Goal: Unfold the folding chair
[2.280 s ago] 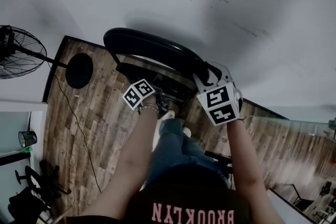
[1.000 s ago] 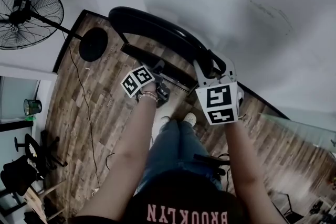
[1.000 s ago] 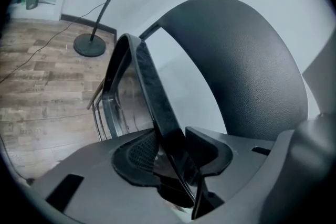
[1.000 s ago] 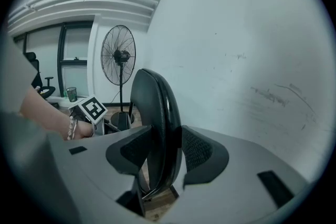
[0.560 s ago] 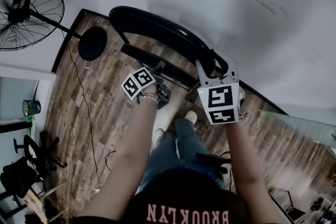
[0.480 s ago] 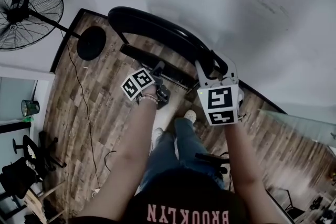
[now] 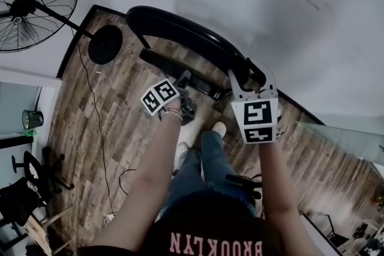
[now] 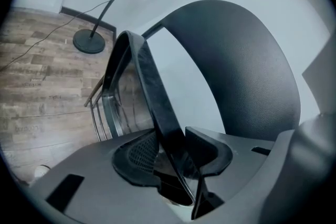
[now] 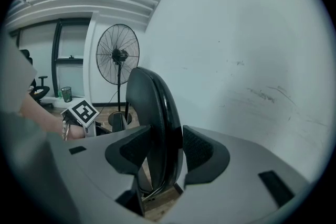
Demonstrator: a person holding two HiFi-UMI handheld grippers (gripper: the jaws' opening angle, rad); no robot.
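Note:
The black folding chair stands by the white wall, its curved backrest (image 7: 180,30) arching over the narrow seat panel (image 7: 174,68). My left gripper (image 7: 183,78) is shut on the thin edge of the seat (image 8: 155,102), which runs up between the pads (image 8: 137,157). Behind it the backrest (image 8: 252,76) fills the left gripper view as a dark dome. My right gripper (image 7: 246,77) is shut on the right end of the backrest. In the right gripper view the backrest rim (image 9: 157,113) is clamped between both pads (image 9: 197,149), and the left gripper's marker cube (image 9: 81,112) shows beyond.
A standing fan (image 7: 33,3) with a round base (image 7: 105,44) stands left of the chair, its cable (image 7: 93,129) trailing over the wooden floor (image 7: 78,147). The person's shoes (image 7: 219,128) are just behind the chair. A green cup (image 7: 30,119) and office chair (image 7: 24,189) sit far left.
Both grippers and the chair have shifted slightly right and down in the head view. The person's feet have stepped back. Both grips look unchanged.

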